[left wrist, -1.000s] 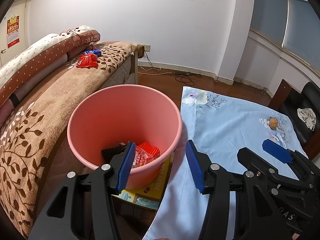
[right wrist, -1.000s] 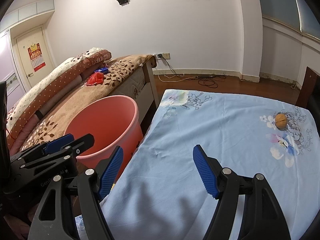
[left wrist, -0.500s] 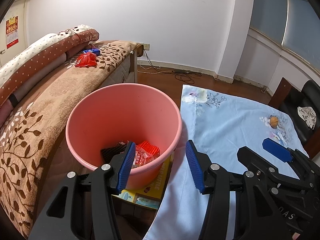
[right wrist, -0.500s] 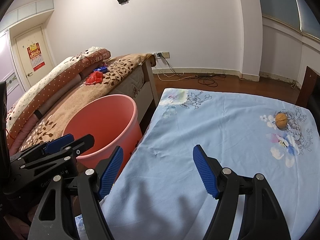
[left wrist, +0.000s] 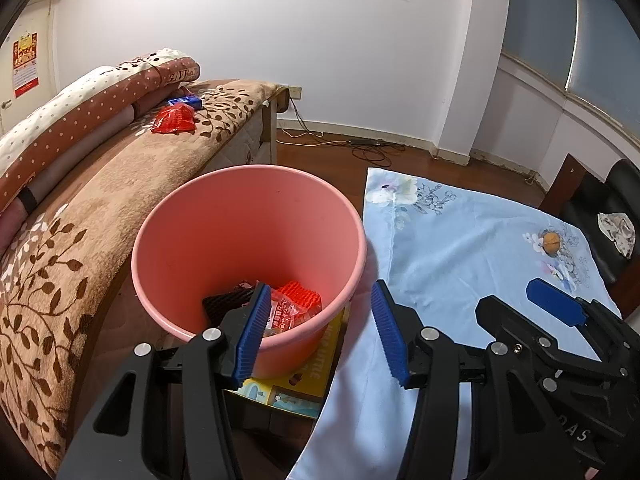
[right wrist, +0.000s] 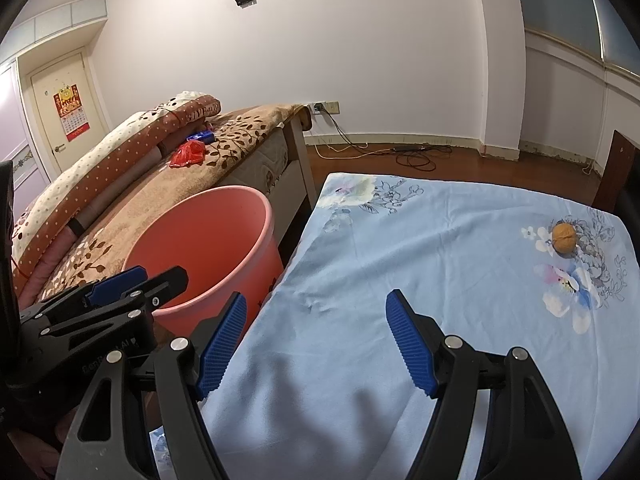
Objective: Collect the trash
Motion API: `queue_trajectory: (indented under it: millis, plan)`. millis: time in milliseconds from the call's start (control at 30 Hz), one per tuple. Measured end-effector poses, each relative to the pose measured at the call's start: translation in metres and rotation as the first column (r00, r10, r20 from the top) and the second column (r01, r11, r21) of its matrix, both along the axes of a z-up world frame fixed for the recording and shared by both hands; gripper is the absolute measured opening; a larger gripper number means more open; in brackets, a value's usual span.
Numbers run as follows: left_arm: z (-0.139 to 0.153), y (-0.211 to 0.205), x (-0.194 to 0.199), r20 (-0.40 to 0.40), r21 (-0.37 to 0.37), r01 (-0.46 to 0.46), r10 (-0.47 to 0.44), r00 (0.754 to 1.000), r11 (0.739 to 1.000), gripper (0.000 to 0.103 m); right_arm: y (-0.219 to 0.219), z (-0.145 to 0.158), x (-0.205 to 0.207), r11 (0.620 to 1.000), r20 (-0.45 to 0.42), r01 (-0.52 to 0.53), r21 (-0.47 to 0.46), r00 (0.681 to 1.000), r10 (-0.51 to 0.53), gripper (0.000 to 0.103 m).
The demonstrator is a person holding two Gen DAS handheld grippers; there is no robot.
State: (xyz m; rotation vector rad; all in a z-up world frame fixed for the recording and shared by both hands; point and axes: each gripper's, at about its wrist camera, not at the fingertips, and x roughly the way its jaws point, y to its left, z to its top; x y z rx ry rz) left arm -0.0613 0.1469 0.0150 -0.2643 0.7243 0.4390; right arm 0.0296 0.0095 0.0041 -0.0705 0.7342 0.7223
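Left gripper (left wrist: 318, 332) jaws released, nothing between them. It hangs over the near rim of the pink bucket (left wrist: 200, 236); its left pad sits over the bucket mouth, its right pad over the edge of the blue floral cloth (left wrist: 460, 256). Red wrappers (left wrist: 298, 304) and a black piece (left wrist: 222, 304) lie in the bucket bottom, just ahead of the left pad. Right gripper (right wrist: 316, 344) jaws also released, empty, above the cloth. Walnut (right wrist: 564, 233) sits on the cloth well ahead and right of the right jaws. Red wrapper (left wrist: 175, 119) and blue packet (left wrist: 185, 101) lie on the bed blanket, far ahead-left of the left jaws. Yellow box (left wrist: 296, 384) under the bucket.
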Motion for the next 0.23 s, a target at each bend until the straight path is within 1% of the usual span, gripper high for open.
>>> queue_trajectory:
  millis: [233]
  plan:
    - [-0.0012, 0.0007, 0.0009, -0.006, -0.003, 0.004, -0.004, 1.0, 1.0, 0.053, -0.0004, -0.0009, 0.0003, 1.0, -0.003, 0.0, -0.001, 1.0, 0.0, 0.071]
